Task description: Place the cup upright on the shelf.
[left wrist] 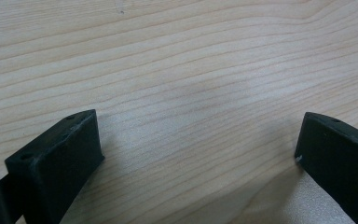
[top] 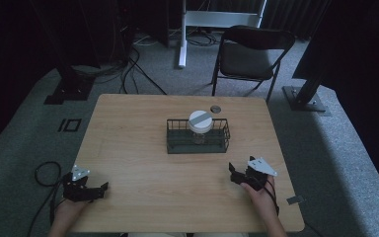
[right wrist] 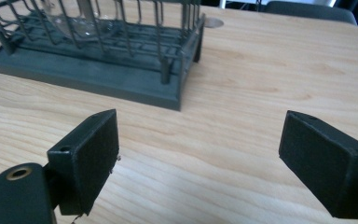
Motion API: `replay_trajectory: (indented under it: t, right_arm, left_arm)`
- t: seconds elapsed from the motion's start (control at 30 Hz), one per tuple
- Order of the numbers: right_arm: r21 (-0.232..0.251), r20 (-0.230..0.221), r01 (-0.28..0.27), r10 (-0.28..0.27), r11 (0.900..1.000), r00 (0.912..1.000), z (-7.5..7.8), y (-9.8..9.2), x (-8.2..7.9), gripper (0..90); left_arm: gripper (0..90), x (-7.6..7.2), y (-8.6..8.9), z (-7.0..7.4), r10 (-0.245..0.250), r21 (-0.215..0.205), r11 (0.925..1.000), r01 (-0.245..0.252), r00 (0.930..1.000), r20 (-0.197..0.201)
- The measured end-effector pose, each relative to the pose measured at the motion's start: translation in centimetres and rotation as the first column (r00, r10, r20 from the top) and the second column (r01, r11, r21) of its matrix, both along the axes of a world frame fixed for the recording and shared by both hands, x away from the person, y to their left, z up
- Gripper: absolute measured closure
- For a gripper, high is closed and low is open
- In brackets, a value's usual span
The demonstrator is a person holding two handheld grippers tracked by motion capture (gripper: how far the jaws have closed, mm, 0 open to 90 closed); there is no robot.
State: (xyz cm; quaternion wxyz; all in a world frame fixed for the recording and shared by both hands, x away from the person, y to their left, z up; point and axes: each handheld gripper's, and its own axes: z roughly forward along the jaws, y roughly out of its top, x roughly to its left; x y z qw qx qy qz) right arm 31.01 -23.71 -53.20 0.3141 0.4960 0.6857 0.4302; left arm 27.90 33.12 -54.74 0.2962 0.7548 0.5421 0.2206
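Taking the basket (top: 198, 143) as your landmark: your left gripper (top: 100, 188) sat well to the basket's left and nearer to you, close to the bench's (top: 143, 197) near left corner. Its jaws were spread wide, with nothing but bare wood grain between them in the left gripper view (left wrist: 196, 154).

The basket itself stood about mid-bench, a dark wire rack on a flat base. The jar (top: 200, 126) stood upright inside it, roughly in the middle, its white lid with a grey stripe rising above the wire rim. In the right gripper view you could see the jar's clear glass (right wrist: 81, 21) behind the wires of the basket (right wrist: 121, 88). Just beyond the basket, toward the far edge, a small round cap (top: 215, 108) sat flush in the bench top.

Your right gripper (top: 233, 174) lay to the basket's right and nearer to you, aimed back toward the basket's near right corner. Its jaws were spread too and held nothing.

By my reading, the work had not begun: neither gripper touched the jar or the basket, and both were well apart from them. The whole job looked to be left, starting with a reach toward the jar, most likely by your right gripper, which was the closer and already pointed that way.
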Motion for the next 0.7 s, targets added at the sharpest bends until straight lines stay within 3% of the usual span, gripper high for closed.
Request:
replay_trajectory:
  t: [0.33,0.7]
  right_arm:
    - [0.0,-0.049,0.057,-0.057,0.998,0.9971,-0.4,-1.7,-0.2,11.9]
    - [-0.045,-0.155,0.111,-0.117,0.993,0.981,-1.3,-2.7,0.2,11.8]
  left_arm:
    - [0.6,0.0,0.0,0.0,0.0,0.0,1.0,0.0,1.0,0.0]
    - [0.6,0.0,0.0,0.0,0.0,0.0,1.0,0.0,1.0,0.0]
